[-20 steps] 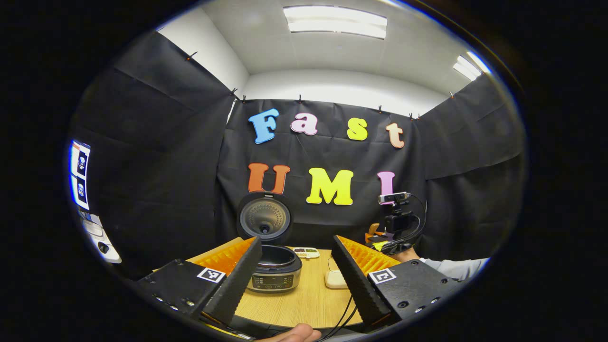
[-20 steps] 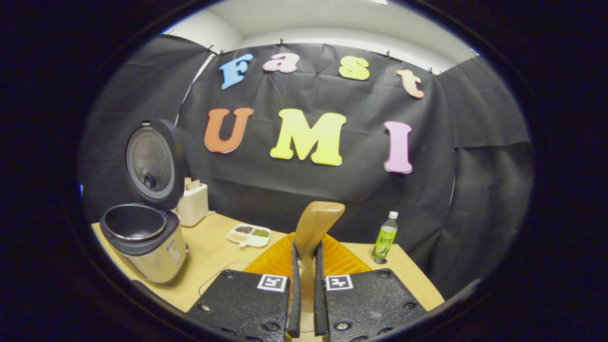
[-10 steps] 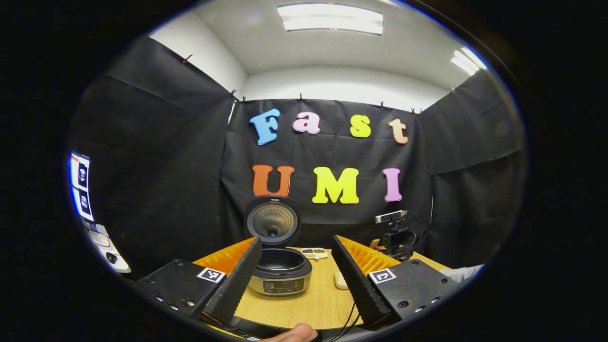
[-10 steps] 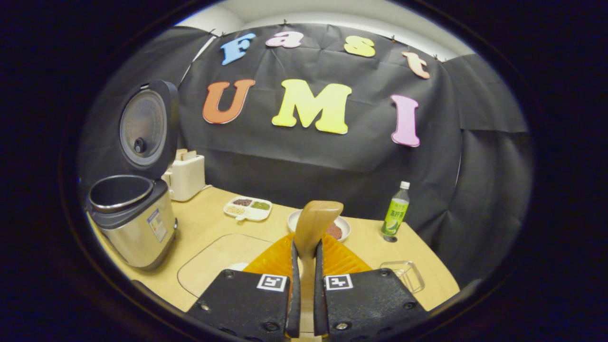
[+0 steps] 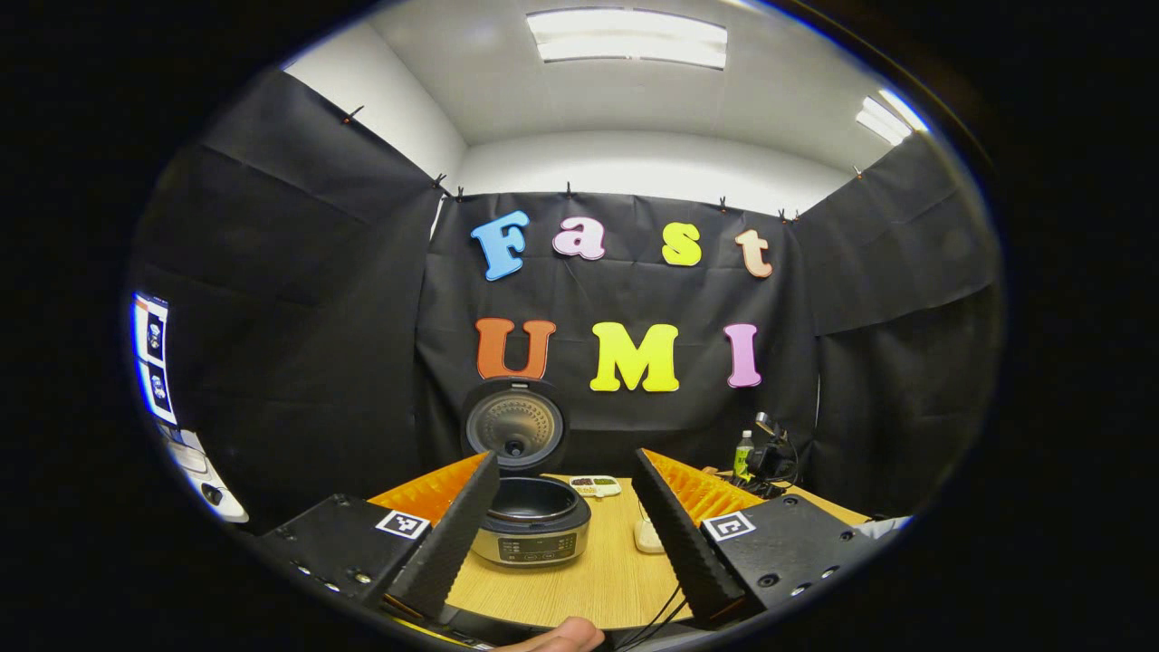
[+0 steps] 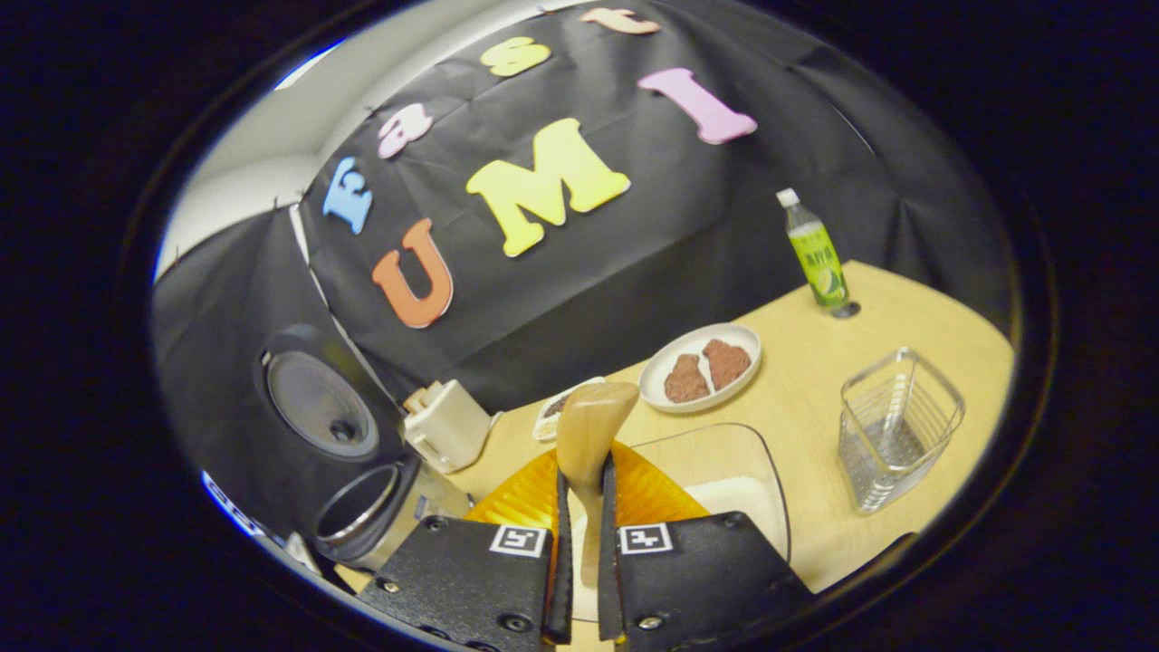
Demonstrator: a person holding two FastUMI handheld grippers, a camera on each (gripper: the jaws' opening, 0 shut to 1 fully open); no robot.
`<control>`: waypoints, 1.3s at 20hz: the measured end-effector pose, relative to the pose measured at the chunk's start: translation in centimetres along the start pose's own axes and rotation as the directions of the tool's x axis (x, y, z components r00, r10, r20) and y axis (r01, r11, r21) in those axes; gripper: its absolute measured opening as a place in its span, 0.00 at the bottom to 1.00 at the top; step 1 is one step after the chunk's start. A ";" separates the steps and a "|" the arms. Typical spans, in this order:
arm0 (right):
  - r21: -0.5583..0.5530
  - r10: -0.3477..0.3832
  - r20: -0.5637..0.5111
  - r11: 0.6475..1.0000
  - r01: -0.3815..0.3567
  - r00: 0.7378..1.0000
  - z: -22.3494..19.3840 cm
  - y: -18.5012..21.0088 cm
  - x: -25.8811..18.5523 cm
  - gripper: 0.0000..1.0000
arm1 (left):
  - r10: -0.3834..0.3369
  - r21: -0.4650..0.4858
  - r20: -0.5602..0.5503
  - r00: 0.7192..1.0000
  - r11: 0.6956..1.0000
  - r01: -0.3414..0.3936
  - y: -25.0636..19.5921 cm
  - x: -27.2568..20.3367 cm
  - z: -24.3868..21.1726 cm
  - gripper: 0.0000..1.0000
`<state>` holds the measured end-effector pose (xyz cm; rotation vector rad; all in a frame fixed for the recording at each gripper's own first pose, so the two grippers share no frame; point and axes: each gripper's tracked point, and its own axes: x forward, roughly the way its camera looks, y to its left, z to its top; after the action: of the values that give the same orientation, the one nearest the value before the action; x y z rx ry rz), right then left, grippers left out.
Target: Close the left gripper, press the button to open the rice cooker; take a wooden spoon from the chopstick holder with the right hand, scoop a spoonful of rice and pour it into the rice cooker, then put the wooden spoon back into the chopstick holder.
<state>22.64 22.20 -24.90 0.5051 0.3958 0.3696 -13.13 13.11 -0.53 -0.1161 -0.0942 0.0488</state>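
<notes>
The rice cooker (image 5: 531, 525) stands open on the wooden table (image 5: 598, 580), its round lid (image 5: 513, 424) upright behind the dark pot. My left gripper (image 5: 565, 462) is open in front of it and holds nothing. My right gripper (image 6: 580, 473) is shut on the handle of the wooden spoon (image 6: 589, 426), whose bowl points up and forward. Just beyond its fingers lies a clear glass dish (image 6: 715, 436) with white rice (image 6: 729, 498). The wire chopstick holder (image 6: 896, 426) stands to the right of that dish. In the right gripper view, the open rice cooker (image 6: 362, 509) is at the lower left.
A white plate (image 6: 654, 391) with brown food lies behind the glass dish, and a green bottle (image 6: 815, 254) stands near the far table edge. A cream box (image 6: 448, 426) and a small divided dish (image 6: 549, 415) stand beside the cooker. A thumb (image 5: 554, 637) shows at the bottom.
The right gripper has rolled and tipped down over the glass dish with the spoon still in it; the chopstick holder has come into sight. The left gripper has barely moved.
</notes>
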 end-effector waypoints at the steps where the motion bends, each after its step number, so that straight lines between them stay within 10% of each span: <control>1: 0.074 0.004 -0.009 0.997 -0.003 1.000 0.1 -0.7 0.0 0.16 | -0.003 -0.003 -0.001 1.000 1.000 0.003 -0.1 0.2 0.0 0.94; 9: 0.317 0.044 0.070 0.946 -0.064 0.997 3.3 -3.4 -3.3 0.16 | 0.005 0.012 -0.044 0.999 1.000 -0.005 -0.2 0.6 -1.0 0.94; 14: 0.555 0.107 0.109 0.818 -0.150 0.988 4.9 -3.7 -5.2 0.16 | 0.010 0.012 -0.040 0.999 1.000 -0.009 0.9 0.2 -0.9 0.94; 26: 0.524 0.328 0.103 0.784 -0.332 0.939 7.3 15.3 -4.5 0.15 | 0.035 -0.015 -0.062 0.997 0.999 -0.036 6.0 -1.2 0.6 0.94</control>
<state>18.40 29.84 -9.75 1.1379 0.4034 0.6025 -14.68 19.03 -0.71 -0.1348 -0.0305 0.0799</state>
